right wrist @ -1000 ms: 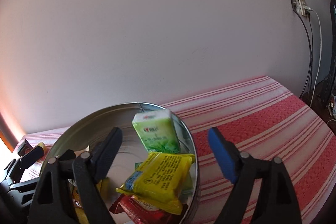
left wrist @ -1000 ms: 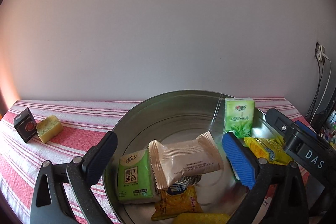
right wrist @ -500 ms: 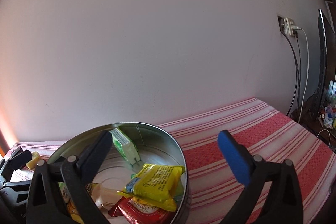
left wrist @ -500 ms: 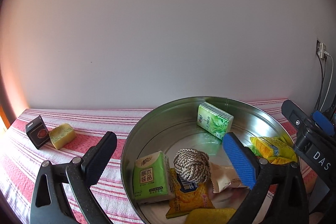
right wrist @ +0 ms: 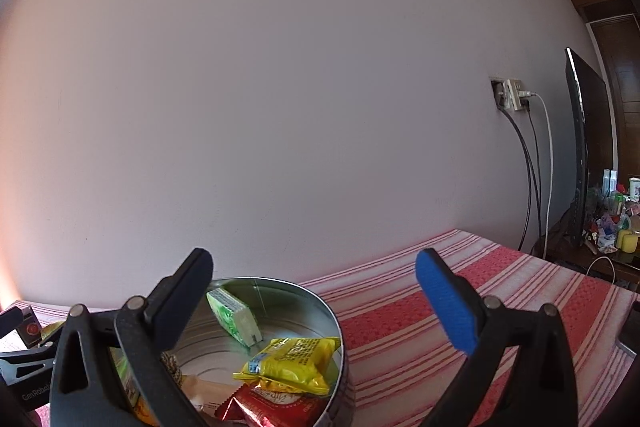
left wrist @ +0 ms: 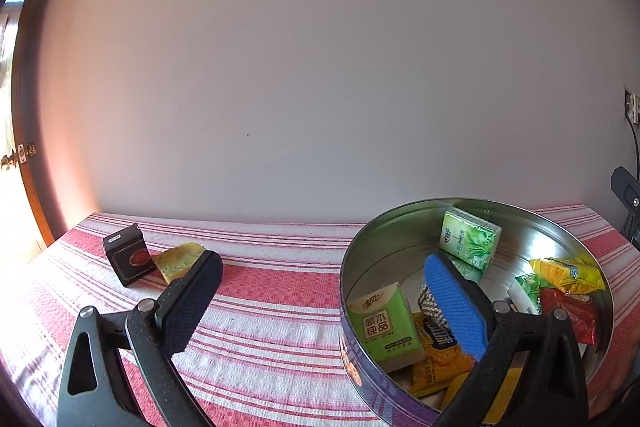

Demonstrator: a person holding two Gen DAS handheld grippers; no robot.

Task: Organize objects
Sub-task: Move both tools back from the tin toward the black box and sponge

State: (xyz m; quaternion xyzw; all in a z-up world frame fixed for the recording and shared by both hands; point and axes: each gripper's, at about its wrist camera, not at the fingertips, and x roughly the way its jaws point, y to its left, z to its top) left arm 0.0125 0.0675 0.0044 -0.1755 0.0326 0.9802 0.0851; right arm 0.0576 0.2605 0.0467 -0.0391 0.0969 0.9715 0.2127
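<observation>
Here, one round tin [left wrist: 362,247] at four o'clock holds two green tissue packs [left wrist: 383,323], one rope ball and several snack packets; the left gripper [left wrist: 320,291] and right gripper [right wrist: 314,291] both stand spread wide, empty, pointing nearly level. At ten o'clock, farther off, lie one black box [left wrist: 127,254] and one yellow sponge [left wrist: 176,259].

Shiny metal tin [left wrist: 560,223], woven cloth [left wrist: 280,307], glossy plastic wrappers [right wrist: 292,359].

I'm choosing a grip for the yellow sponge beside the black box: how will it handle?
The sponge looks porous, so probably light and squashy under the jaws. Its flat wedge shape should slide, not roll. It seems to touch the black box, which may shift.
</observation>
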